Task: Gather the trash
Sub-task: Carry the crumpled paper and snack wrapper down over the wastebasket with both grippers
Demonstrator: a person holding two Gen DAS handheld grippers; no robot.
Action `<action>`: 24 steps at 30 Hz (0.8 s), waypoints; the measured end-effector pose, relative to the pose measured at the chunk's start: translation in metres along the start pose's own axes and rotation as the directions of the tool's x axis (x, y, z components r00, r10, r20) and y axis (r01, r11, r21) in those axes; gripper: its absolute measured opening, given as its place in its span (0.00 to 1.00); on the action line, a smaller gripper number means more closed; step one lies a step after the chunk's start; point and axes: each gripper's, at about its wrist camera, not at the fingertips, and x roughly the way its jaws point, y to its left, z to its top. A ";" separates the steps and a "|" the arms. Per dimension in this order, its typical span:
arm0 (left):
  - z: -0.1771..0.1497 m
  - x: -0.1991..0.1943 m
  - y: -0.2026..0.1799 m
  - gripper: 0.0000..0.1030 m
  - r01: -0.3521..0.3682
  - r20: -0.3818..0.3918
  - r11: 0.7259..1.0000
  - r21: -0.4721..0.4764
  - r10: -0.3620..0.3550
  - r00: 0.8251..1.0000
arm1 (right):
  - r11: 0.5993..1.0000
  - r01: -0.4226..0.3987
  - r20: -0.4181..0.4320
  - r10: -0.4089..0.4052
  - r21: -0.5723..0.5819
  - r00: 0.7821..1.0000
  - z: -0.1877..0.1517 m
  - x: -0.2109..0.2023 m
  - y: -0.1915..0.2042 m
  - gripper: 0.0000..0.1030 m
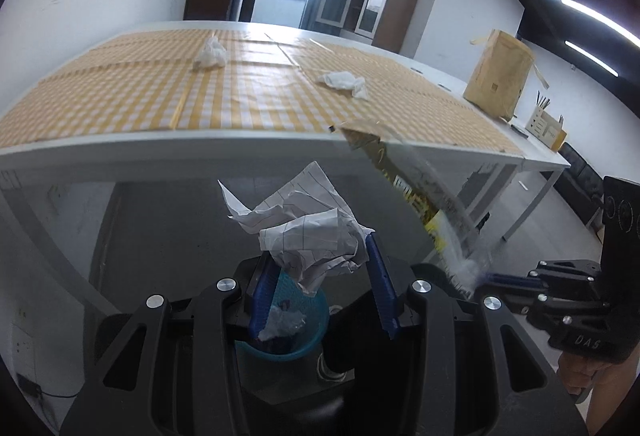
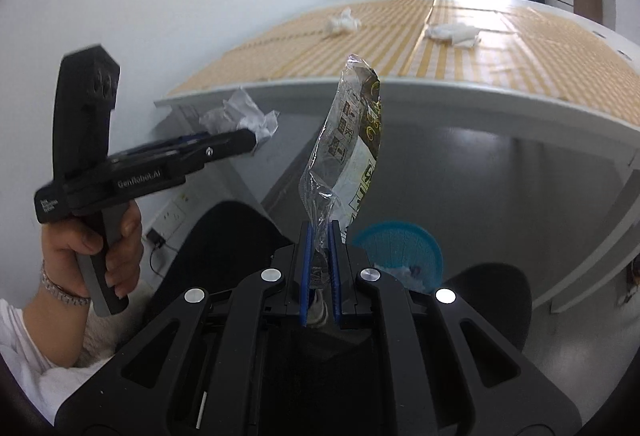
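My left gripper [image 1: 320, 252] is shut on a crumpled lined paper [image 1: 308, 232], held in the air in front of the table edge and above a blue basket [image 1: 316, 316] on the floor. The basket holds some trash. My right gripper [image 2: 320, 232] is shut on a clear and yellow plastic wrapper [image 2: 348, 139] that stands upright; it also shows in the left wrist view [image 1: 420, 195]. The basket [image 2: 400, 244] lies just right of the right gripper. Two crumpled white tissues [image 1: 210, 53] [image 1: 344, 81] lie on the checkered tablecloth.
The white table [image 1: 240, 151] with its orange checkered cloth stands ahead. A brown paper bag [image 1: 498, 73] stands at its right end. A black chair [image 2: 224, 236] is below the grippers. The left gripper and paper show in the right wrist view [image 2: 240, 115].
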 end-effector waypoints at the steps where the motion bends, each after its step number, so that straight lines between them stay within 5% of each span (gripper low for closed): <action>1: -0.003 0.001 0.000 0.41 0.001 -0.005 1.000 -0.002 -0.001 1.000 | 1.000 0.000 -0.011 0.000 -0.005 1.000 -0.003 0.003 0.002 0.07; 24: -0.052 0.080 0.032 0.41 -0.032 -0.224 0.998 -0.052 0.019 0.974 | 0.991 0.023 -0.266 0.012 0.129 0.964 -0.040 0.147 -0.045 0.07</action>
